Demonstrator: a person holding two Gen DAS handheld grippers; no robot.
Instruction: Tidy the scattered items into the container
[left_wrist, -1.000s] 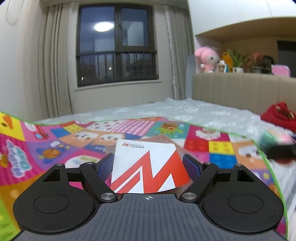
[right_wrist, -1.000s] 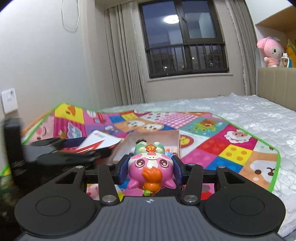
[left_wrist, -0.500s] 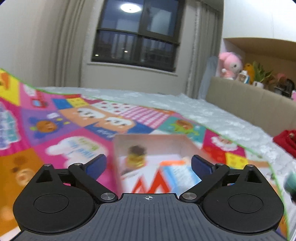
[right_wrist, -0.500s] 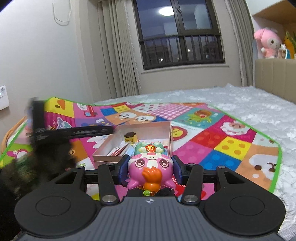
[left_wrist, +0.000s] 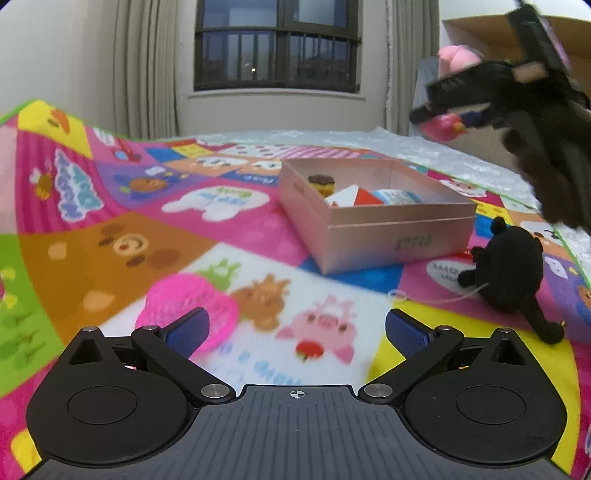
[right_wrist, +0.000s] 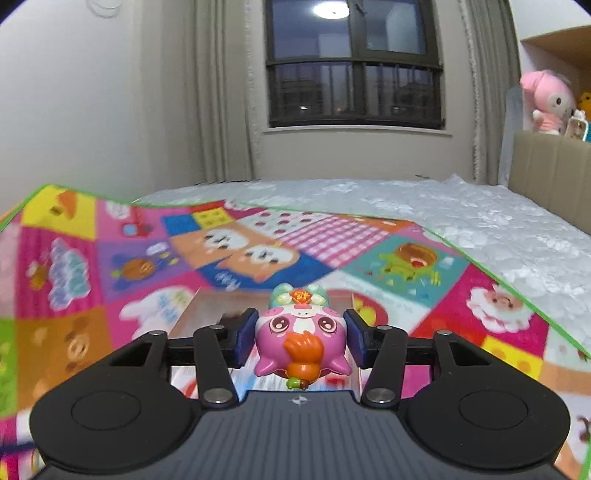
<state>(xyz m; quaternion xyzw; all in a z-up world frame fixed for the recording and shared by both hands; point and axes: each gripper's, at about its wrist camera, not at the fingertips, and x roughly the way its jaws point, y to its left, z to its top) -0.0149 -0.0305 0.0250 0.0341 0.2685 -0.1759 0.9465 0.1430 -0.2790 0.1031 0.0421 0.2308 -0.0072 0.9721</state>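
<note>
A pink cardboard box (left_wrist: 369, 225) stands on the play mat and holds a red-and-white card (left_wrist: 351, 195), a small brown cake toy (left_wrist: 321, 183) and other items. My left gripper (left_wrist: 297, 325) hangs low over the mat in front of the box, its jaws opening wide with nothing between them. A pink mesh strawberry (left_wrist: 181, 302) lies by its left finger. A black plush (left_wrist: 513, 269) sits right of the box. My right gripper (right_wrist: 301, 332) has a pink cartoon toy (right_wrist: 301, 339) between its pads over the blurred box (right_wrist: 218, 299), and its jaws are opening.
The colourful play mat (left_wrist: 110, 240) covers a white quilted bed (right_wrist: 461, 221). A person's dark fuzzy sleeve (left_wrist: 546, 147) reaches in from the upper right in the left wrist view. A beige headboard (right_wrist: 554, 173) with plush toys stands far right; a window is behind.
My left gripper let go of the red-and-white card, which now lies in the box, then drew back and sank. My right gripper carried the pink toy leftward to above the box.
</note>
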